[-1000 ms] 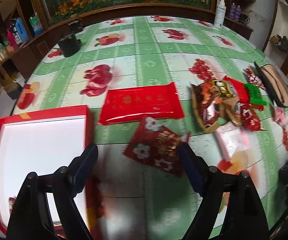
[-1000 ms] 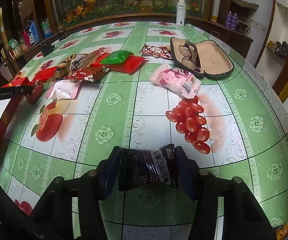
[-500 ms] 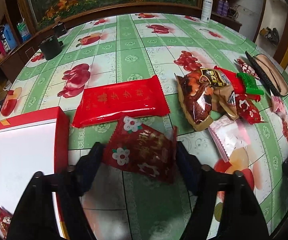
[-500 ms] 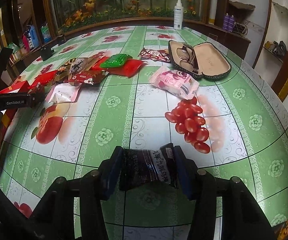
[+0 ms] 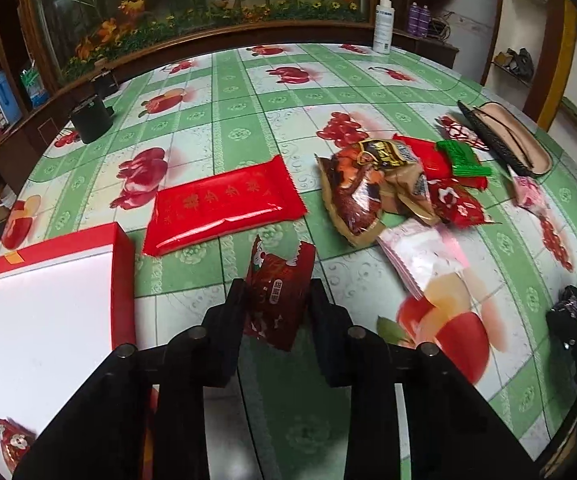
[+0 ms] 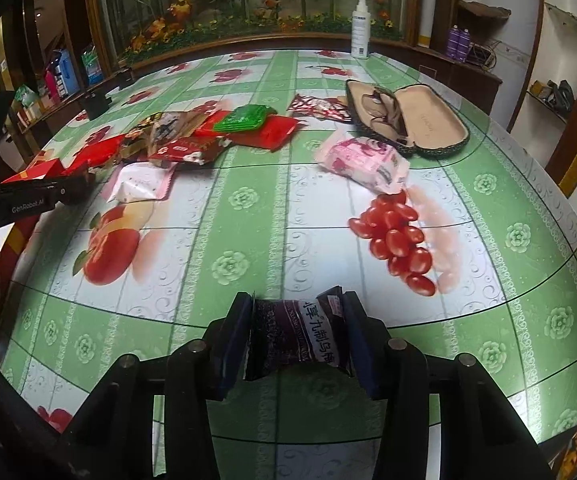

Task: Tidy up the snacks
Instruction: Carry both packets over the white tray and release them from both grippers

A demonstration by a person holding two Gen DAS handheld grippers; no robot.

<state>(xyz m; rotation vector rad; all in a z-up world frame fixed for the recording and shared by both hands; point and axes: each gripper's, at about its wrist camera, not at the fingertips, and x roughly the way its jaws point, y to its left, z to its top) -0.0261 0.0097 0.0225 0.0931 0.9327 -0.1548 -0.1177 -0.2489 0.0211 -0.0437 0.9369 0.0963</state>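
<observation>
Crinkled red packet (image 5: pixel 278 296) pinched in left claw (image 5: pixel 276 300), right claw (image 6: pixel 294 334) clamping purple sachet (image 6: pixel 296 332) (glossy).

Open tablecloth (image 6: pixel 248 240) ahead of right gripper (image 6: pixel 296 332). Snack pile (image 5: pixel 400 184) and glasses case (image 6: pixel 408 120) crowd far side. Red box (image 5: pixel 48 320) flanks left gripper (image 5: pixel 276 304); long red packet (image 5: pixel 224 204) just beyond.

From my left claw (image 5: pixel 276 300), the box (image 5: pixel 122 276) lies on the bench (image 5: pixel 248 120) at nine o'clock, the flat packet (image 5: pixel 224 206) at eleven, the snack heap (image 5: pixel 400 184) at one, the spectacle case (image 5: pixel 508 140) beyond it at two.
</observation>
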